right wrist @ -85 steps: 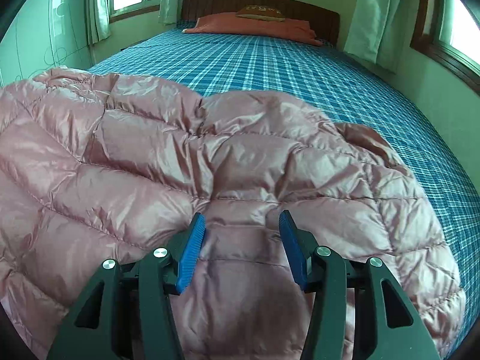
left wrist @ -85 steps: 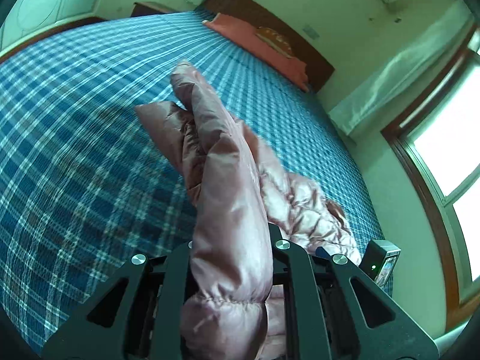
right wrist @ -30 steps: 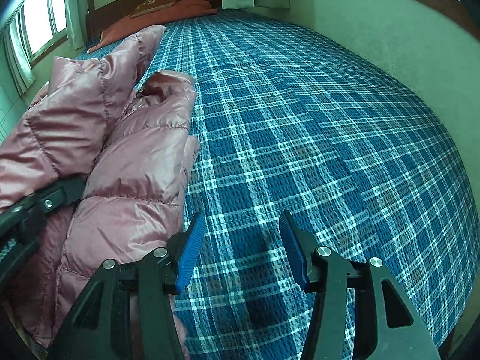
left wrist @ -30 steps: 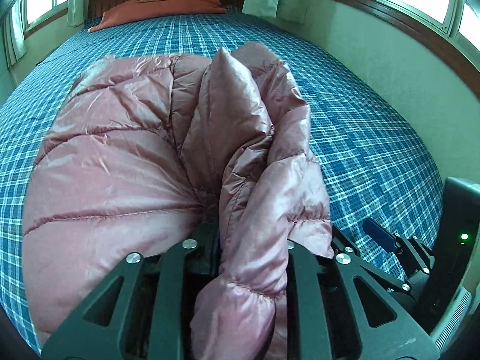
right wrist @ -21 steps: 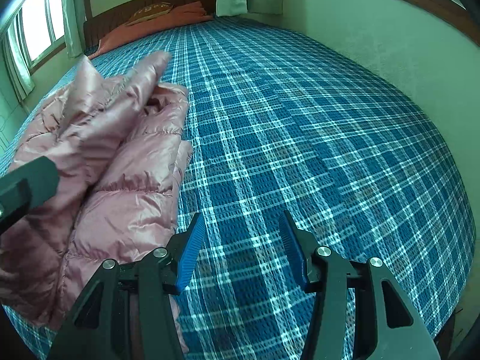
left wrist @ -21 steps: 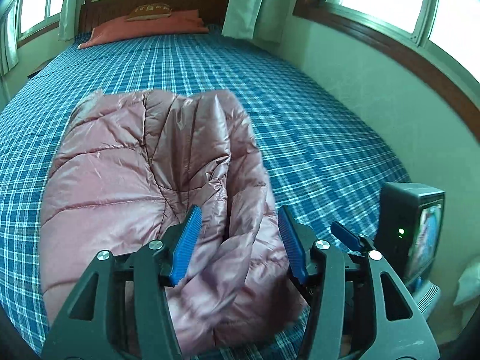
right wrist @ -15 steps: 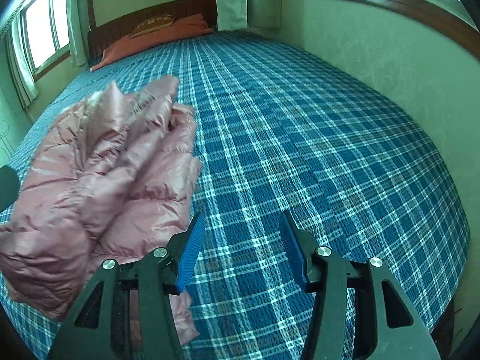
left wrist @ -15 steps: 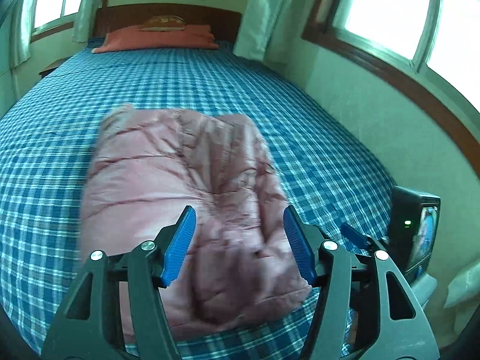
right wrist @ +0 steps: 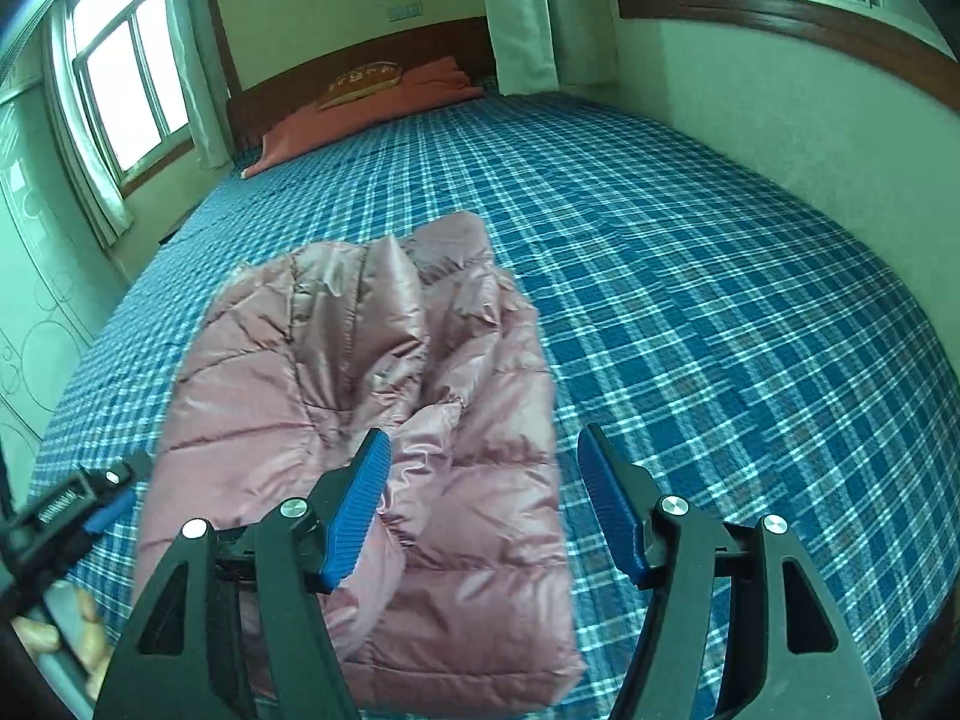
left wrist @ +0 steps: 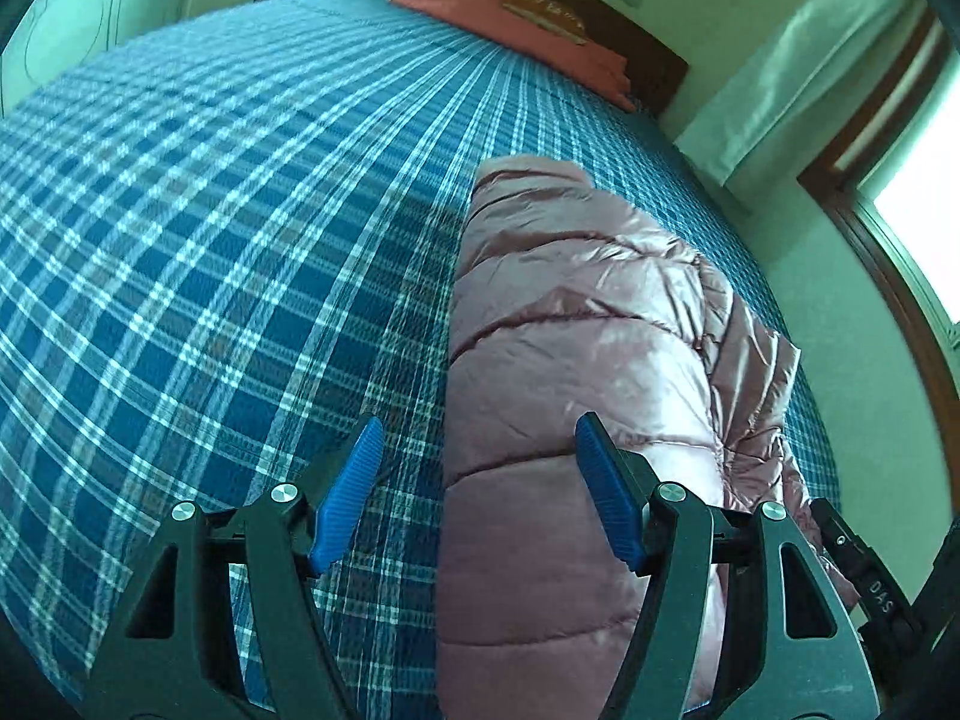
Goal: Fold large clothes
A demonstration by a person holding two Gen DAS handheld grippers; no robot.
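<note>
1. Jacket first: the shiny pink quilted puffer jacket [right wrist: 384,420] is lying in a folded bundle on the blue-and-white plaid bedspread [right wrist: 690,312], toward the foot end of the bed. In the right wrist view it's sitting at about 7 o'clock from the middle of the picture, with a sleeve or flap bunching up on top.

2. Left gripper [left wrist: 477,489] is hanging over the bed with its blue-padded jaws spread wide, pinching nothing. The jacket's near edge is showing between the jaws toward the 3 o'clock pad, and plaid bedspread is filling the gap toward 9 o'clock. Whether the 3 o'clock pad is actually touching the fabric, I can't tell.

3. Right gripper [right wrist: 480,504] is also sitting wide open with nothing in it. From its camera the jacket's right part is showing between the jaws, and the 9 o'clock pad is overlapping the pink fabric in the picture. Contact or just hovering, can't say.

4. You can spot the left gripper's tip poking into the right wrist view at around 8 o'clock, just beside the jacket's left edge, with a bit of the person's hand [right wrist: 66,636] under it.

5. Background stuff: an orange-red pillow [right wrist: 372,114] is lying at the head of the bed against the dark wooden headboard [right wrist: 360,66], with pale curtains [right wrist: 522,12] hanging beside the windows.
</note>
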